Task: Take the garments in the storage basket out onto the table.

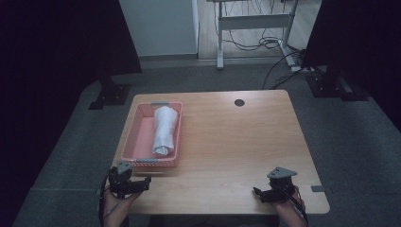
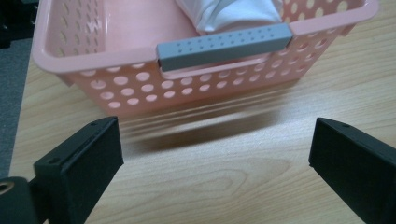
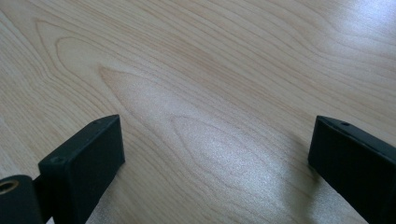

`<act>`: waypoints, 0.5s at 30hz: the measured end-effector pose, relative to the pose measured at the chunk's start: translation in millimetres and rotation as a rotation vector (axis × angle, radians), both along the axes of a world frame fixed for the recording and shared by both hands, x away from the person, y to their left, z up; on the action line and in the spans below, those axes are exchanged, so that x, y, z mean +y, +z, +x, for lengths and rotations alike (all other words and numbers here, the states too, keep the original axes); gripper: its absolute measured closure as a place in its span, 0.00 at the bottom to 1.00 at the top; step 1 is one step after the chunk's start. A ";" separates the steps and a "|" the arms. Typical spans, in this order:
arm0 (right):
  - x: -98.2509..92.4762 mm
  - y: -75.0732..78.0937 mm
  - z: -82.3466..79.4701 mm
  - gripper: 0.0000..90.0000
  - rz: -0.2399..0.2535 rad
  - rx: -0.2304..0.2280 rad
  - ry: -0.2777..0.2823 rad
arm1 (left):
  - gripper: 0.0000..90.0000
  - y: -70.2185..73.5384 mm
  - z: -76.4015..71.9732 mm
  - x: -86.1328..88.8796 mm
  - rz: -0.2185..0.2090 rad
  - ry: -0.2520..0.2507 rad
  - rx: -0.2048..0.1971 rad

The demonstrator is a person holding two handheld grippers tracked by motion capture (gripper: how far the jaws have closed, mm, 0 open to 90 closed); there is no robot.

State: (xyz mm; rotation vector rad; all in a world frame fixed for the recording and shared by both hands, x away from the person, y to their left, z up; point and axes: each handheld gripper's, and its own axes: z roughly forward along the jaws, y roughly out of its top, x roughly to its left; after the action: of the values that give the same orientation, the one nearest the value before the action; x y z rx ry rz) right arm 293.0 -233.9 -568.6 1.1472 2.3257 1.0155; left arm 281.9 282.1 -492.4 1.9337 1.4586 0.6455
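Note:
A pink perforated basket stands on the left side of the wooden table, and a rolled white towel lies inside it along its right wall. In the left gripper view the basket is close ahead, its grey handle facing me and the towel behind it. My left gripper rests at the table's front left, just below the basket, open and empty. My right gripper sits at the front right, open over bare wood.
A round dark cable hole marks the table's far edge. Black stand bases sit on the grey carpet at both far corners. A white desk frame with cables stands behind. A small grey tab sticks out at the table's right front edge.

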 end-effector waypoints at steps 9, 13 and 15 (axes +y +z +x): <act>0.0 0.0 0.0 0.04 0.000 0.000 0.000 | 0.03 8.0 7.8 -9.8 -0.005 -0.011 -0.015; 0.0 0.0 0.0 0.04 0.000 0.000 0.000 | 0.03 11.7 12.7 -13.9 -0.014 -0.010 -0.020; 0.0 0.0 0.0 0.04 0.000 0.000 0.000 | 0.03 13.3 15.0 -15.7 -0.016 -0.009 -0.023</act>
State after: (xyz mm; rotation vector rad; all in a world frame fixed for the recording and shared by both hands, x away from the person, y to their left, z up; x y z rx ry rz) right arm 293.0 -234.0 -568.6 1.1471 2.3258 1.0157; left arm 296.9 266.4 -479.1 1.9129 1.4360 0.6481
